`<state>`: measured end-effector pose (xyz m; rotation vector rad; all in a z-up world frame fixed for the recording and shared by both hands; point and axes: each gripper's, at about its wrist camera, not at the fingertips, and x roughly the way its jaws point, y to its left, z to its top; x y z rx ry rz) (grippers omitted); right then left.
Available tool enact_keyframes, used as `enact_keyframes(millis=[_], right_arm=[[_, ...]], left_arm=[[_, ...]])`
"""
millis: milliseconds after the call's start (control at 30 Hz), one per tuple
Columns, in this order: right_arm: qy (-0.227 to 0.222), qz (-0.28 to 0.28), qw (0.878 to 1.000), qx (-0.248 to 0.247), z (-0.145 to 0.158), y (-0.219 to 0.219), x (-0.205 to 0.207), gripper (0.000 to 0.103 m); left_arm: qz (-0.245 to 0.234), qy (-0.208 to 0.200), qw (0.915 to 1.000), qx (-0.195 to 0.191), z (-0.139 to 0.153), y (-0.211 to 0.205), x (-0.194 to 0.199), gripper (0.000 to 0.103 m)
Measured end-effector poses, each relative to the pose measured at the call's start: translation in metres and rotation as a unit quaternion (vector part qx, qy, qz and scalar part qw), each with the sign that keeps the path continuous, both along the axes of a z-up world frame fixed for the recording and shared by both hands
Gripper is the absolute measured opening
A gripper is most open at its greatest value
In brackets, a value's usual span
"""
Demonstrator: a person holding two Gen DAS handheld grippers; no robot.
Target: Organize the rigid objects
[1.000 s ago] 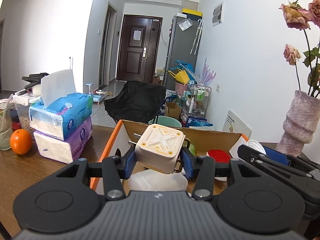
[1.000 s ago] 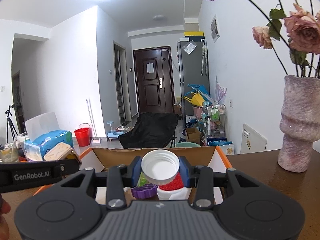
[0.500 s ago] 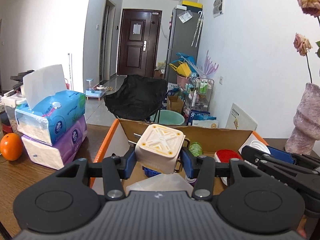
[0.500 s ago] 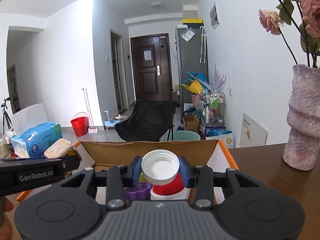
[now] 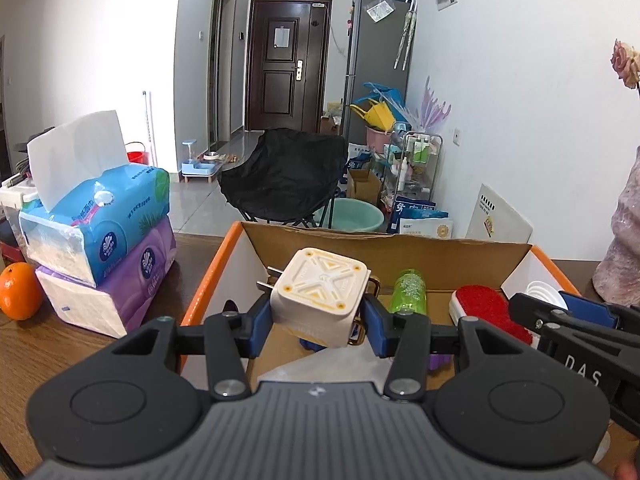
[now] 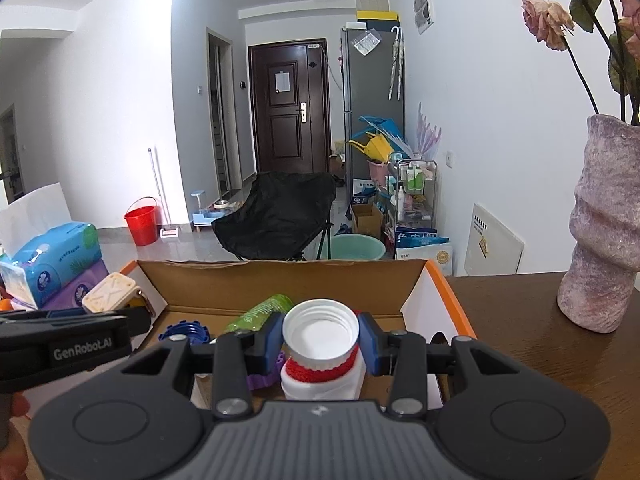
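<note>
At the far left of the left wrist view an orange point(image 5: 18, 291) sits on the brown worktop point(image 5: 60, 356), just beside a stack of two tissue packs point(image 5: 100, 240) — a blue one on top of a purple one, with a white sheet standing out of the upper pack. To the right of the stack stands the open cardboard box point(image 5: 208, 276), orange along its rim and white on its inner side walls. The left hand-held gripper point(image 5: 318, 318) hangs over the box's near left part, its blue pads pinching a cream square plug adapter point(image 5: 320, 300); the adapter is tilted, with its ribbed face up and its metal prongs pointing left. Inside the box, further right, lie a green bottle point(image 5: 408, 290) on its side and a red brush point(image 5: 486, 312).

In the right wrist view the right hand-held gripper point(image 6: 320, 338) is over the box's middle, pressed onto a white screw cap point(image 6: 320, 330) held with its open side towards the camera. Below the cap, on the box floor, stands a white jar with a red lid point(image 6: 320, 372); a purple cap point(image 6: 262, 378) and a dark blue ring point(image 6: 184, 332) lie to its left. Right of the box, well apart on the worktop, stands a mottled pink vase point(image 6: 604, 240) — it holds dried roses point(image 6: 548, 24).
</note>
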<state>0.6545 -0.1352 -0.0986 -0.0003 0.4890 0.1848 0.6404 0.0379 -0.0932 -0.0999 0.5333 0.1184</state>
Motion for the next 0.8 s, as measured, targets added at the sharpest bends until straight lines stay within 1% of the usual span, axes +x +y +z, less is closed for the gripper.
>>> enact_keyframes(millis=[67, 100, 133, 167, 200, 233, 267, 300, 367, 533, 800], right_arm=[[0.009, -0.003, 1.000, 0.001, 0.000, -0.001, 0.003, 0.039], [0.013, -0.005, 1.000, 0.000, 0.000, -0.002, 0.004, 0.039], [0.015, -0.007, 1.000, -0.001, 0.000, -0.002, 0.006, 0.044], [0.019, -0.011, 1.000, 0.000, 0.000, -0.004, 0.007, 0.060], [0.019, -0.016, 1.000, 0.001, 0.000, -0.005, 0.008, 0.071], [0.014, -0.023, 1.000, 0.003, 0.000, -0.007, 0.007, 0.089], [0.008, -0.032, 0.999, 0.002, 0.001, -0.008, 0.007, 0.094], [0.005, -0.035, 0.999, 0.004, 0.001, -0.010, 0.006, 0.095], [0.002, -0.036, 0.999, 0.010, 0.003, -0.013, 0.006, 0.103], [-0.002, -0.041, 0.999, 0.011, 0.004, -0.015, 0.005, 0.103], [-0.004, -0.041, 0.999, 0.010, 0.008, -0.019, 0.001, 0.103]], left_arm=[[-0.003, 0.002, 1.0000, 0.001, 0.000, 0.001, 0.001, 0.049], [-0.001, -0.003, 1.0000, 0.005, 0.001, 0.000, -0.001, 0.056], [-0.003, -0.008, 0.9999, 0.009, 0.003, -0.001, -0.003, 0.073], [-0.003, -0.018, 0.9997, 0.014, 0.005, -0.003, -0.005, 0.083], [0.001, -0.029, 0.9994, 0.017, 0.007, -0.003, -0.009, 0.096], [0.010, -0.038, 0.9990, 0.020, 0.009, -0.003, -0.012, 0.101], [0.014, -0.041, 0.9988, 0.022, 0.011, -0.004, -0.013, 0.102], [0.015, -0.041, 0.9988, 0.022, 0.012, -0.002, -0.014, 0.103], [0.023, -0.040, 0.9988, 0.018, 0.013, 0.001, -0.013, 0.103], [0.036, -0.028, 0.9988, 0.016, 0.012, 0.005, -0.009, 0.103], [0.036, -0.025, 0.9988, 0.021, 0.014, 0.007, -0.013, 0.103]])
